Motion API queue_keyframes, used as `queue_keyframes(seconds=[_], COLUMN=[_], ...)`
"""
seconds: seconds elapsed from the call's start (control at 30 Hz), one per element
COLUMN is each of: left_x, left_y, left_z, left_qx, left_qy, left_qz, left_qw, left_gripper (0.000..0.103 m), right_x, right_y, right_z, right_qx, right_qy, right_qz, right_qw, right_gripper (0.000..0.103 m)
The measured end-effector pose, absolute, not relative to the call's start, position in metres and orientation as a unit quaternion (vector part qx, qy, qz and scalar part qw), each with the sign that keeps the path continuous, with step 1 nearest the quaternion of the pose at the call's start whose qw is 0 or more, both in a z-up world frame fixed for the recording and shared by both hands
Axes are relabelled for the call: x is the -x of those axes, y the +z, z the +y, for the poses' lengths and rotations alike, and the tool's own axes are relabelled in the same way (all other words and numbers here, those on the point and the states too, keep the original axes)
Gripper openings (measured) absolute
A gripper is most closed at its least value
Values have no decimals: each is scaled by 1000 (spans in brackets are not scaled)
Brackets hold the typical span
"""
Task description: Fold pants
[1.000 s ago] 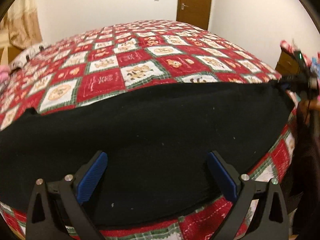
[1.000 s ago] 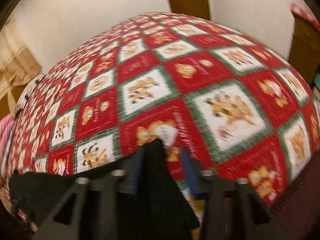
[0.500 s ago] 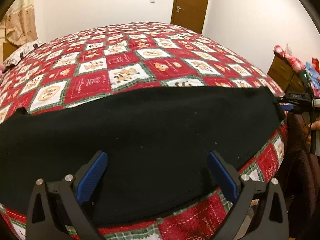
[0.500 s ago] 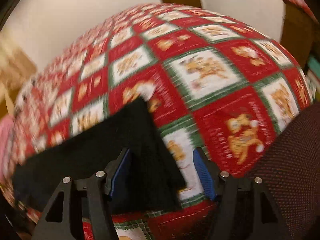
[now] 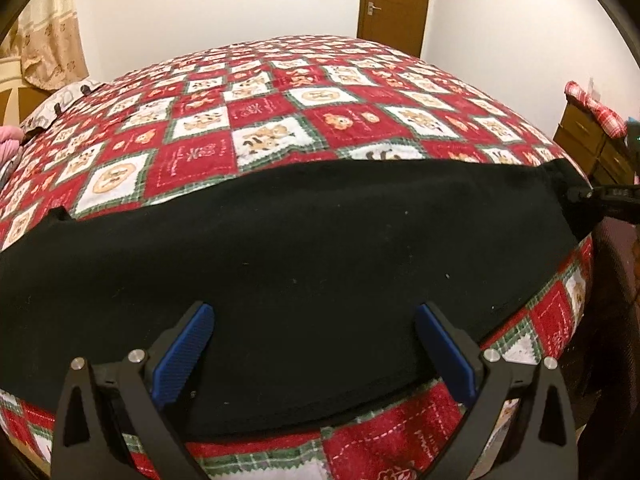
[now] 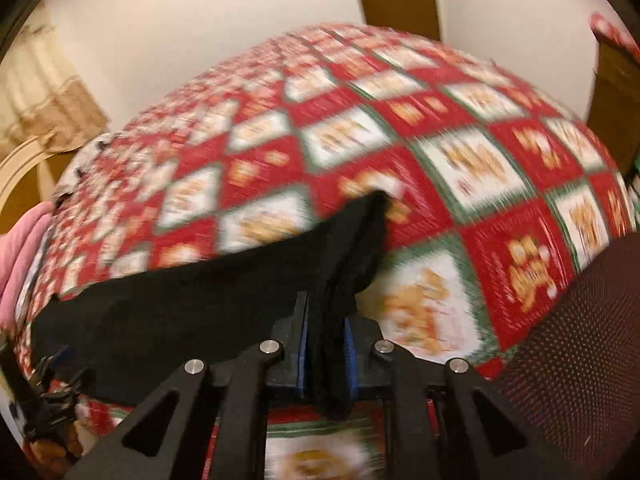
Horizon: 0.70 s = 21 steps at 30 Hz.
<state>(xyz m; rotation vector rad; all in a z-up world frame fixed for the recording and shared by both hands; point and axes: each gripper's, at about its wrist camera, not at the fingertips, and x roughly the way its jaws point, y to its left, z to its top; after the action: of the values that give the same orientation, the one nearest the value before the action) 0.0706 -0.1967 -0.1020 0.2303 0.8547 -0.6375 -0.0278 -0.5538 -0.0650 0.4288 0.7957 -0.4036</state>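
Note:
Black pants (image 5: pixel 312 248) lie flat in a long band across the near edge of the bed. My left gripper (image 5: pixel 312 344) is open, its blue pads spread wide just above the pants' near edge. My right gripper (image 6: pixel 325 344) is shut on the pants (image 6: pixel 200 304) at their right end, a fold of black cloth pinched between its blue pads. In the left wrist view the right gripper (image 5: pixel 580 194) shows at the pants' far right corner.
The bed carries a red, white and green patchwork quilt (image 5: pixel 280 112). A wooden dresser (image 5: pixel 592 148) stands at the right, a dark red chair back (image 6: pixel 568 340) near my right gripper, a pink cloth (image 6: pixel 20 256) at the left, a door (image 5: pixel 394 0) behind.
My right gripper opened around the pants' right end half a second ago and has now shut on it. My left gripper stays open over the near edge.

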Motion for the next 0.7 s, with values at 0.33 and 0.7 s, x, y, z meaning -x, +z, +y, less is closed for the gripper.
queue_keyframes(seconds=[0.33, 0.7], left_x=[-84, -106], left_y=[-97, -105], left_z=[-168, -119], left_qx=[-82, -41], left_qy=[-271, -225], left_qz=[403, 413], left_qw=[870, 882], left_gripper=[103, 103], right_x=[-49, -68], right_y=[-51, -102], right_z=[-388, -299], right_qx=[-124, -137], right_qy=[-19, 84], right_qz=[384, 389], right_qw=[915, 907], right_gripper=[15, 64])
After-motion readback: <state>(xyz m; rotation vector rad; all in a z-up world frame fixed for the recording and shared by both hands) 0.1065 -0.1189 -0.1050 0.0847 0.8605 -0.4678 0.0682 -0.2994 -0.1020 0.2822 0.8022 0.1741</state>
